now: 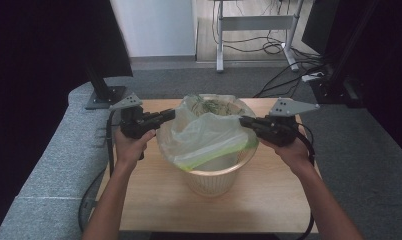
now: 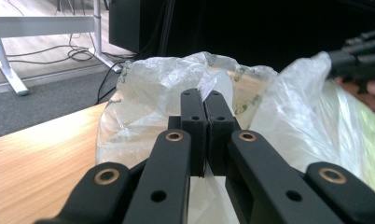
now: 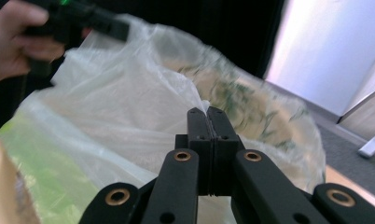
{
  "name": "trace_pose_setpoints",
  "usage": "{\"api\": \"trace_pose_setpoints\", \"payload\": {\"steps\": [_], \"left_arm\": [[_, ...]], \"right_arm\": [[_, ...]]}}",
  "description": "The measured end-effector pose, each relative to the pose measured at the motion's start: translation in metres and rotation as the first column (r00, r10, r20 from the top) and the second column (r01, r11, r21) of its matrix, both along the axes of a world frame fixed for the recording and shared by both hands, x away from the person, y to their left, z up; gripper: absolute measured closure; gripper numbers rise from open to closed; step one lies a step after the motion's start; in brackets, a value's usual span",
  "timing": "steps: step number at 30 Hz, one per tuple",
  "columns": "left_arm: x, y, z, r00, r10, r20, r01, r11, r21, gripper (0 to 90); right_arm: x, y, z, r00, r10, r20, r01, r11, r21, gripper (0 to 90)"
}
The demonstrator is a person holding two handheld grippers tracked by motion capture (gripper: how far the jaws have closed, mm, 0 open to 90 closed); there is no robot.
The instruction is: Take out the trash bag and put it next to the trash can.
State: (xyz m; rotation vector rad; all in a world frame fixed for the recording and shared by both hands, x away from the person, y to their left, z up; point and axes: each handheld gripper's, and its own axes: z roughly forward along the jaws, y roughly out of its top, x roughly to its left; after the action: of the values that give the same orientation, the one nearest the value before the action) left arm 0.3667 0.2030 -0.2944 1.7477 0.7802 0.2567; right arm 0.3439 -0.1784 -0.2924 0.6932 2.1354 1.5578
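A pale woven wastebasket [image 1: 214,177] stands in the middle of the wooden table [image 1: 154,200]. A clear plastic bag [image 1: 204,135] with a green band and green print is draped in its mouth. My left gripper [image 1: 172,114] is at the bag's left edge, and in the left gripper view its jaws [image 2: 205,97] are shut on a fold of the bag [image 2: 148,88]. My right gripper [image 1: 242,120] is at the bag's right edge. In the right gripper view it [image 3: 206,112] is likewise shut on the bag's film [image 3: 129,107]. The film hangs between the two grippers.
A black monitor stand [image 1: 104,92] sits just behind the table's left corner. Farther back are a white desk frame [image 1: 254,25] and loose cables [image 1: 289,75] on grey carpet. Dark curtains close both sides. The table's front half [image 1: 269,205] is bare wood.
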Motion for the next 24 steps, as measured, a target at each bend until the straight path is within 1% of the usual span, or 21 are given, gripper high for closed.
{"api": "trace_pose_setpoints", "payload": {"steps": [3, 5, 6, 7, 8, 10, 11, 12, 13, 14, 15, 16, 17, 19, 20, 22, 24], "left_arm": [[0.001, -0.002, -0.001, 1.0, -0.004, -0.004, 0.004, 1.0, 0.002, 88.8], [0.001, -0.004, -0.001, 1.0, -0.005, -0.004, 0.005, 1.0, 0.004, 88.7], [0.001, -0.004, -0.001, 1.0, -0.005, -0.004, 0.005, 1.0, 0.004, 88.7], [0.002, -0.004, -0.001, 1.0, -0.005, -0.003, 0.005, 1.0, 0.005, 88.7], [0.001, -0.003, 0.0, 1.0, -0.004, -0.002, 0.004, 1.0, 0.004, 88.7], [0.001, -0.001, -0.001, 1.0, -0.001, 0.002, 0.001, 1.0, -0.001, 88.7], [0.001, 0.0, -0.002, 1.0, -0.001, 0.002, 0.001, 1.0, -0.003, 88.7], [0.001, 0.001, -0.002, 1.0, 0.0, 0.003, 0.0, 1.0, -0.004, 88.8], [0.002, 0.002, -0.003, 1.0, 0.003, 0.002, -0.003, 1.0, -0.007, 88.7], [0.002, 0.003, -0.004, 1.0, 0.005, 0.0, -0.005, 0.9999, -0.01, 88.7], [0.002, 0.004, -0.005, 1.0, 0.005, -0.002, -0.005, 0.9999, -0.01, 88.6], [0.003, 0.004, -0.006, 1.0, 0.006, -0.003, -0.006, 0.9999, -0.013, 88.6], [0.003, 0.005, -0.007, 1.0, 0.007, -0.006, -0.007, 0.9999, -0.013, 88.6], [0.003, 0.006, -0.008, 0.9999, 0.007, -0.007, -0.008, 0.9999, -0.014, 88.6], [0.003, 0.006, -0.008, 0.9999, 0.008, -0.009, -0.008, 0.9998, -0.017, 88.6], [0.003, 0.007, -0.009, 0.9999, 0.009, -0.009, -0.009, 0.9998, -0.018, 88.6], [0.003, 0.007, -0.01, 0.9999, 0.009, -0.01, -0.009, 0.9998, -0.017, 88.6]], "right_arm": [[0.011, 0.009, 0.004, 1.0, -0.005, -0.003, 0.005, 1.0, -0.003, 89.2], [0.019, 0.018, 0.002, 0.9999, -0.002, -0.011, 0.002, 1.0, -0.013, 89.2], [0.019, 0.018, 0.002, 0.9999, -0.002, -0.011, 0.002, 1.0, -0.013, 89.2], [0.022, 0.022, 0.0, 0.9998, 0.004, -0.019, -0.005, 1.0, -0.025, 89.1], [0.025, 0.025, -0.002, 0.9994, 0.013, -0.031, -0.014, 0.999, -0.042, 87.6], [0.025, 0.025, -0.006, 0.9987, 0.032, -0.04, -0.034, 0.998, -0.052, 76.2], [0.024, 0.02, -0.006, 0.9984, 0.039, -0.042, -0.04, 0.999, -0.027, 67.6], [0.023, 0.015, -0.006, 0.9986, 0.036, -0.04, -0.036, 0.999, -0.009, 61.2], [0.022, 0.008, -0.006, 0.9987, 0.028, -0.043, -0.027, 0.999, 0.02, 54.9], [0.021, 0.0, -0.006, 0.9983, 0.03, -0.049, -0.028, 0.999, 0.043, 50.7], [0.02, -0.011, -0.006, 0.9983, 0.021, -0.054, -0.018, 0.998, 0.062, 46.1], [0.02, -0.019, -0.007, 0.9981, 0.021, -0.058, -0.017, 0.997, 0.074, 42.6], [0.02, -0.025, -0.008, 0.9971, 0.035, -0.067, -0.029, 0.996, 0.081, 38.7], [0.021, -0.037, -0.013, 0.9938, 0.052, -0.098, -0.046, 0.997, 0.067, 32.2], [0.021, -0.039, -0.015, 0.9931, 0.054, -0.104, -0.048, 0.997, 0.06, 30.7], [0.024, -0.044, -0.023, 0.9906, 0.053, -0.126, -0.048, 0.998, 0.041, 28.0], [0.029, -0.045, -0.031, 0.987, 0.047, -0.154, -0.042, 0.999, 0.031, 30.0]]}}
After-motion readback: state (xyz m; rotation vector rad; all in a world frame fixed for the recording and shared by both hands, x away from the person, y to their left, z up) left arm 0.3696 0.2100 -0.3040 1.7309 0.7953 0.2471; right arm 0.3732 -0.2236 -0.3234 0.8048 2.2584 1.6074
